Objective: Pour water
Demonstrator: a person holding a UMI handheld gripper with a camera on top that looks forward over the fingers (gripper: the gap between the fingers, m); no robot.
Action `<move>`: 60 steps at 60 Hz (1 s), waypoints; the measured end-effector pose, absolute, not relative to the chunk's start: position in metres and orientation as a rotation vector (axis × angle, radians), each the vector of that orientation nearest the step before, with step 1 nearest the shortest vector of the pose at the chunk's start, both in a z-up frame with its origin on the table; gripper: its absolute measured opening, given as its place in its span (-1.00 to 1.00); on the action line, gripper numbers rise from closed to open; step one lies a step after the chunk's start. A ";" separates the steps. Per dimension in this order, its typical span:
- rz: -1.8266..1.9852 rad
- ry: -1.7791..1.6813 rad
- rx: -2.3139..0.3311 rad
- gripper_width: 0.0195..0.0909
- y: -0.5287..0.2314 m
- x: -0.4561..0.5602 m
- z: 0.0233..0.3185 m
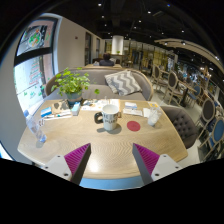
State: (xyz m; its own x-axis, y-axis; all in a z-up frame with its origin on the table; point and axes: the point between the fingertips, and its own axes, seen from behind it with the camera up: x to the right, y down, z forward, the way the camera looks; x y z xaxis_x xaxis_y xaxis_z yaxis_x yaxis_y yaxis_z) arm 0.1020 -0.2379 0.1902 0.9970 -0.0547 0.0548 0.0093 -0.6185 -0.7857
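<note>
Cup (110, 117), white with a dark band, is standing on the wooden table (90, 140), ahead of the gripper (111, 160) and well beyond its fingers. Those fingers are hanging spread apart with nothing between them, their magenta pads (76, 155) showing. A red coaster (133, 126) is lying just beside the cup, and a potted plant (71, 87) is sitting farther back.

A light wooden table (100, 140) fills a café-like room. Behind it sits a grey sofa (128, 84); chairs (185, 85) line its right, ceiling spotlights above.
</note>
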 end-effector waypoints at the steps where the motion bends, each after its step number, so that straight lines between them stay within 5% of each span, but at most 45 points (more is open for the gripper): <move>1: -0.089 0.030 -2.236 0.85 -0.238 0.101 0.190; 22: -0.145 0.000 -2.287 0.85 -0.274 0.041 0.163; 39: -0.026 -0.054 -2.313 0.85 -0.305 -0.108 0.119; 60: 0.142 -0.095 -2.117 0.87 -0.203 -0.282 0.116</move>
State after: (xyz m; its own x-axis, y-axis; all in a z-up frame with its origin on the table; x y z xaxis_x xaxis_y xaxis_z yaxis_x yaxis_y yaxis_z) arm -0.2817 -0.2027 0.1159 0.9902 0.1247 -0.0633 0.0112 -0.5220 -0.8529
